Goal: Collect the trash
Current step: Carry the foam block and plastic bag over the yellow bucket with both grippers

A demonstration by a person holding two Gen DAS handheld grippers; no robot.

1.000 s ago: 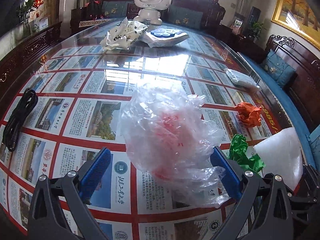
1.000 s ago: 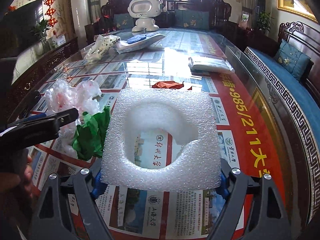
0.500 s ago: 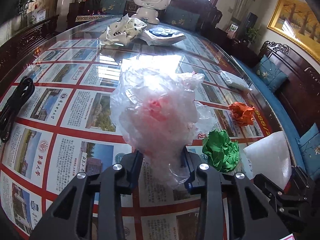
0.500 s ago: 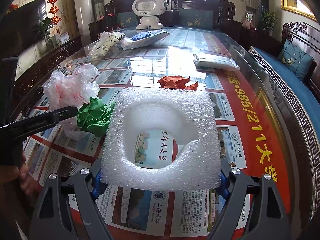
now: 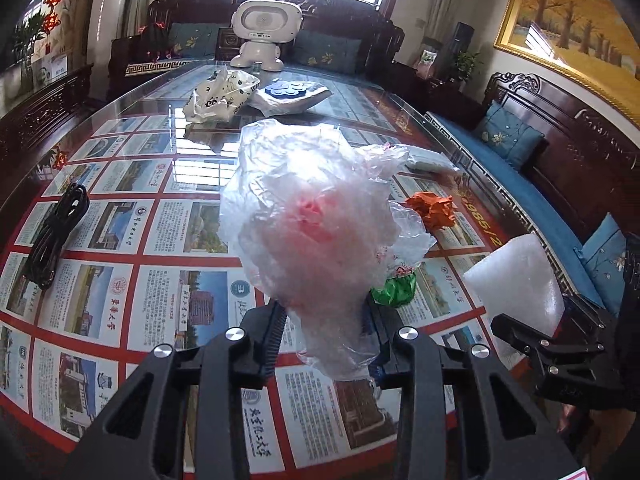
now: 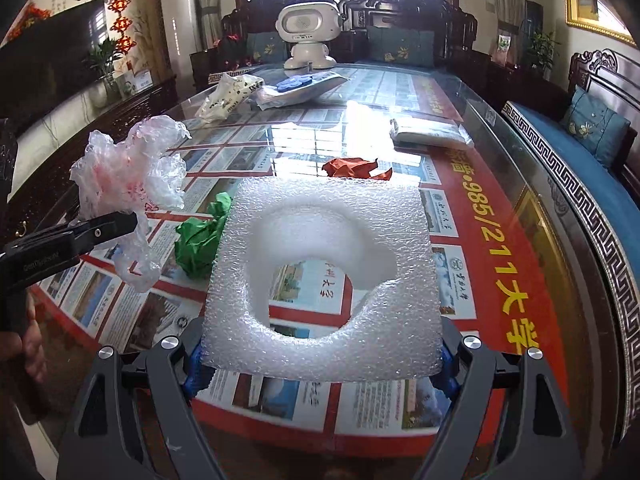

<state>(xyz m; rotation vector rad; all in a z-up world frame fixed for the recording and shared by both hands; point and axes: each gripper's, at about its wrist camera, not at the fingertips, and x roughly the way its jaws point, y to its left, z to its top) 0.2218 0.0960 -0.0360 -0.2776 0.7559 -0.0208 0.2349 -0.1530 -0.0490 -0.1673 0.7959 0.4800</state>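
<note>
**Trash gripped in both hand-held grippers above glass-topped table**

Crumpled clear plastic bag with red print (image 5: pixel 320 236) — pinched at its lower end between the blue pads of the left gripper (image 5: pixel 326 332), clenched on it and held clear of the table. Seen also from the right wrist view at far left, bunched above the black finger, loose tail hanging down.

Square white foam sheet with a round hole in the middle (image 6: pixel 324 276) — clamped by its near edge across the wide-set jaws of the right gripper (image 6: pixel 320 364), tilted up and forward, printed table surface visible through the hole.

Below, on the long glass-topped table covered in red-bordered printed panels (image 6: pixel 500 248): crumpled green paper ball (image 6: pixel 200 240) just beside the foam sheet's left edge; crumpled orange-red paper (image 6: pixel 352 168) beyond the foam's far edge; flat white packet (image 6: pixel 428 134) farther back on the right.

Toward the far end: white plastic bag with black print (image 5: pixel 220 98), pale packet with blue round shapes on top (image 5: pixel 292 96) and small white robot figure (image 5: pixel 264 32). Coiled black cable (image 5: pixel 56 236) near the table's left edge, well apart from the rest.
</note>
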